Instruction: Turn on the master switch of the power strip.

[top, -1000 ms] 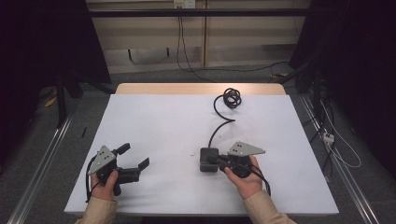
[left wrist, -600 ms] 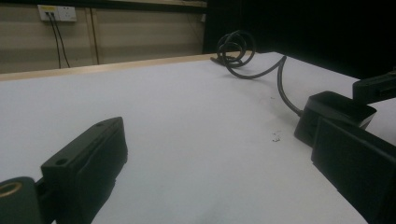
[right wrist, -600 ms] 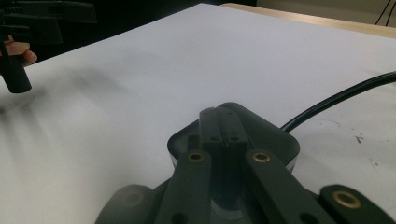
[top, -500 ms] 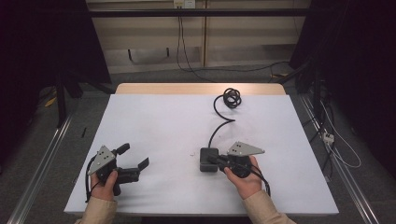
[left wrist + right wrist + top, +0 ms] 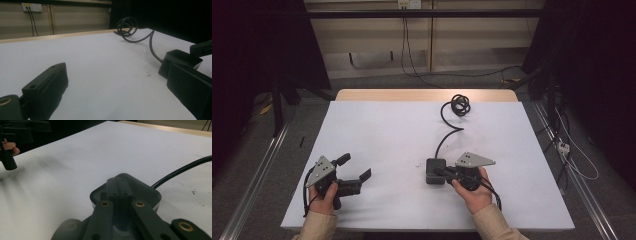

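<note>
right gripper [image 5: 443, 172] near front edge, jaws closed together, resting atop black adapter block [image 5: 435, 171], gripping nothing. left gripper [image 5: 357, 172] wide open, empty. block likely rigid, hefty; grasp across sides. stiff springy cable [image 5: 447, 134] coils toward far edge.

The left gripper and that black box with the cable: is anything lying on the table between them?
Almost nothing. In the high view, bare white table separates the left gripper from the black box, apart from a tiny speck near the box.
</note>
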Motion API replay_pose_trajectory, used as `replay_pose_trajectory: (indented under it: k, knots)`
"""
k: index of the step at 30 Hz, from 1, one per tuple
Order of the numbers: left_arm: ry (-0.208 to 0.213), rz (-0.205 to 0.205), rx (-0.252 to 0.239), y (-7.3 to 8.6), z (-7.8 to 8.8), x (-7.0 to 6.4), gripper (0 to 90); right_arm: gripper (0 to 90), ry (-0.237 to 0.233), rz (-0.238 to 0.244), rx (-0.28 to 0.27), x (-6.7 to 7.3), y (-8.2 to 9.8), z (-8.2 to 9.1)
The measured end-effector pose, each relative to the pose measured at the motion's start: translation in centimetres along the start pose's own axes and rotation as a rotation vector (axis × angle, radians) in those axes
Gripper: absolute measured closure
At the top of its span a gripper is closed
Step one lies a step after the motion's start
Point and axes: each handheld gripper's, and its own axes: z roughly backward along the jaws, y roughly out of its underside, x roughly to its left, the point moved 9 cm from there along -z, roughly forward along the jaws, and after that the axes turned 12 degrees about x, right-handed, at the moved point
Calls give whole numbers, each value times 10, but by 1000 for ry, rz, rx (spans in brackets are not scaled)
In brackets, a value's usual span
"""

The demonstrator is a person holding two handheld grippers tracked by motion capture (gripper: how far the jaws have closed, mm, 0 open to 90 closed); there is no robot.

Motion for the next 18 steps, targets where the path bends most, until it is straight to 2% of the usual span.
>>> replay_pose_trajectory:
  k: [18]
  knots:
    - [-2, -7, -1, 0, 0, 0, 32, 900, 1, -3, 1, 0, 1, -1]
